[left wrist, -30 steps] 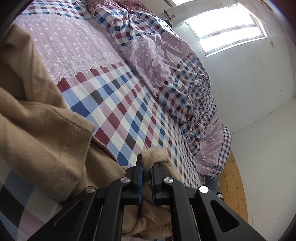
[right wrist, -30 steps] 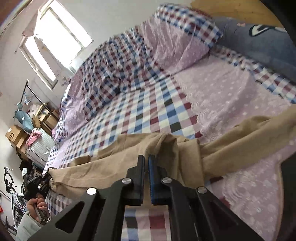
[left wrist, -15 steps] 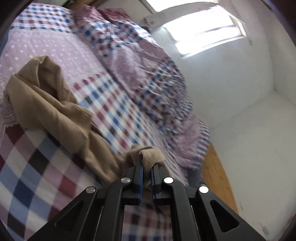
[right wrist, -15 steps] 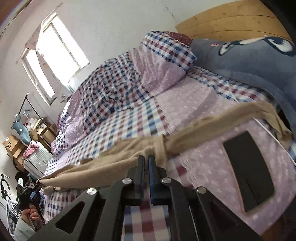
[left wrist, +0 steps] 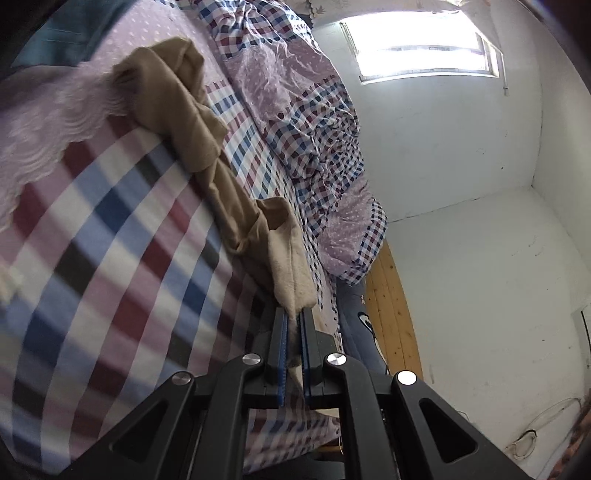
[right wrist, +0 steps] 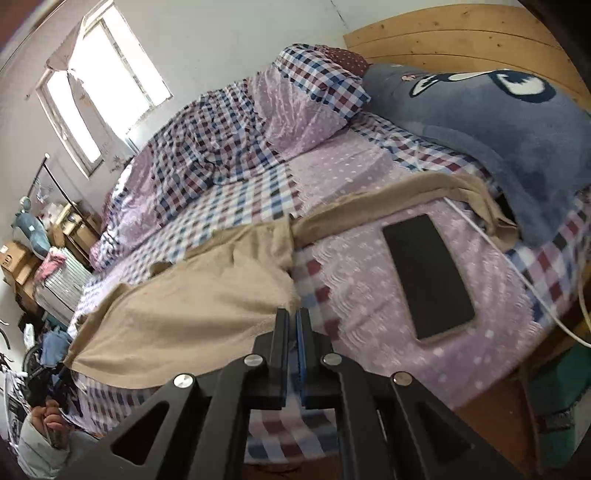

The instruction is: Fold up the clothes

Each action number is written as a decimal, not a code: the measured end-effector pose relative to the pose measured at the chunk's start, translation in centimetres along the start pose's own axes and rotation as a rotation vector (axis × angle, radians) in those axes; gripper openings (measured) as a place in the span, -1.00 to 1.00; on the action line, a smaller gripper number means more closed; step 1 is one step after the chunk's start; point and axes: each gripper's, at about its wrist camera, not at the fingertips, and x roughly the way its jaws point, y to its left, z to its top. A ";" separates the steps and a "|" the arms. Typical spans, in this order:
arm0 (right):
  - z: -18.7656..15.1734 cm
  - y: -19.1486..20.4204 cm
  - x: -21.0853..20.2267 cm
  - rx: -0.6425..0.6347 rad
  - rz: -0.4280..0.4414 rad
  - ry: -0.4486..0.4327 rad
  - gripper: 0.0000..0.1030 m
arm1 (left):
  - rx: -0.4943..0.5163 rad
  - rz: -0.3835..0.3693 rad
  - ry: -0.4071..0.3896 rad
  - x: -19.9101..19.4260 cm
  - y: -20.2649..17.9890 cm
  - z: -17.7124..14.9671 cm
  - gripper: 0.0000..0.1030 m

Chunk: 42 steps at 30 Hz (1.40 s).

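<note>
A tan garment (left wrist: 184, 110) lies stretched in a long band across the checked bed sheet (left wrist: 110, 240). My left gripper (left wrist: 293, 312) is shut on its pale fleecy end, and the cloth runs taut away from the jaws. In the right wrist view the same tan garment (right wrist: 192, 306) spreads wide over the bed's near edge, with one leg trailing toward the grey-blue pillow. My right gripper (right wrist: 293, 314) is shut on the corner of that wide part.
A dark phone (right wrist: 428, 280) and a white cable (right wrist: 517, 273) lie on the lilac sheet to the right of my right gripper. A grey-blue plush pillow (right wrist: 498, 122) leans on the wooden headboard (right wrist: 461, 33). A rumpled checked quilt (right wrist: 221, 140) fills the far side. A person's hand (right wrist: 48, 421) shows at lower left.
Both grippers have drawn back toward the bed's near edge, dragging the tan garment with them. It is now pulled out longer and flatter. The phone has come into the right wrist view.
</note>
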 end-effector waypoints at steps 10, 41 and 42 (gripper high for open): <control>-2.2 -0.9 0.5 -0.056 -0.096 0.112 -0.96 | 0.105 0.172 0.063 -2.7 -1.3 -3.9 -0.93; -2.8 -1.4 1.8 -0.034 -0.072 0.115 -0.95 | 0.207 0.363 -0.022 0.4 -0.8 -4.6 -0.99; -2.7 -1.3 1.7 -0.043 -0.081 0.118 -0.95 | 0.202 0.355 -0.039 -0.5 -0.9 -4.6 -0.99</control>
